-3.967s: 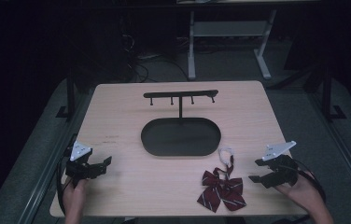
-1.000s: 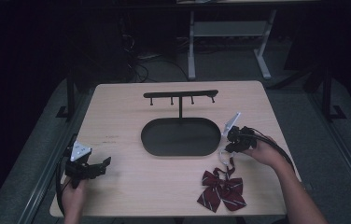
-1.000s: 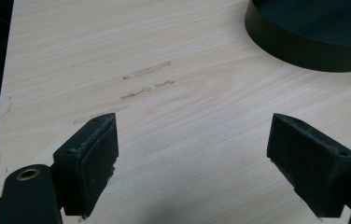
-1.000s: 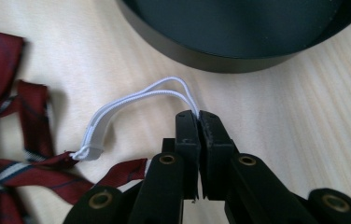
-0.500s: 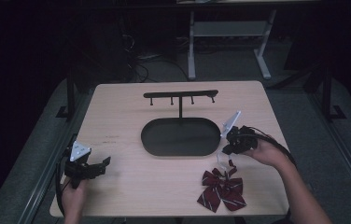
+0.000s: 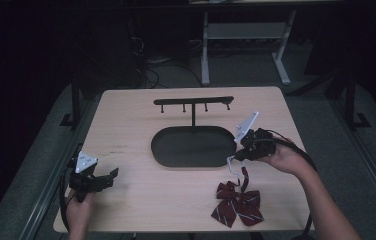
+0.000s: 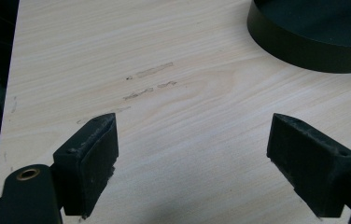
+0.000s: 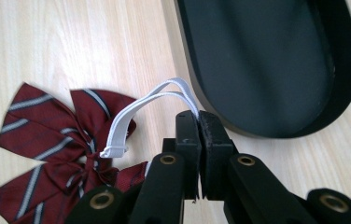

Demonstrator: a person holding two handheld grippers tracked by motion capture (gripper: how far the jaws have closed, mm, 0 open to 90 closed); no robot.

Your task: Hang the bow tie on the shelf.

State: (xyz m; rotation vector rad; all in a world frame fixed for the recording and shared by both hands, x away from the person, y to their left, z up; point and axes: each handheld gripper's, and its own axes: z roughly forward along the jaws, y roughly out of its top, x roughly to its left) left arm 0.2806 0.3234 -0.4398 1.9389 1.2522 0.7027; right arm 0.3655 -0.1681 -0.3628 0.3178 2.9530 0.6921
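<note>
Left gripper (image 6: 107, 176): sitting at the lower left of the high view in the person's left hand, its jaws standing wide apart with nothing between them; in the left gripper view its two black pads (image 7: 89, 158) are showing bare wooden table (image 7: 183, 121) in the gap.
Bow tie (image 6: 237, 204): lying flat at the lower centre-right of the high view, dark red with thin pale stripes, its wings spreading out from a middle knot; in the right gripper view it is filling the lower left (image 8: 52, 140).
Elastic loop (image 8: 145, 109): a white band running doubled from the bow tie's knot up and to the right, arching over the table and ending in the closed jaws.
Stand (image 6: 193, 150): a black oval base at the middle of the high view with a thin post and a hooked crossbar above it; its base is taking up the upper right of the right gripper view (image 8: 267, 65).
Right gripper (image 6: 235, 156): sitting right of centre in the high view, just above and right of the bow tie and at the right end of the stand's base, its jaws pinching the elastic loop (image 6: 239, 167) while the bow tie itself is resting on the table below it.
</note>
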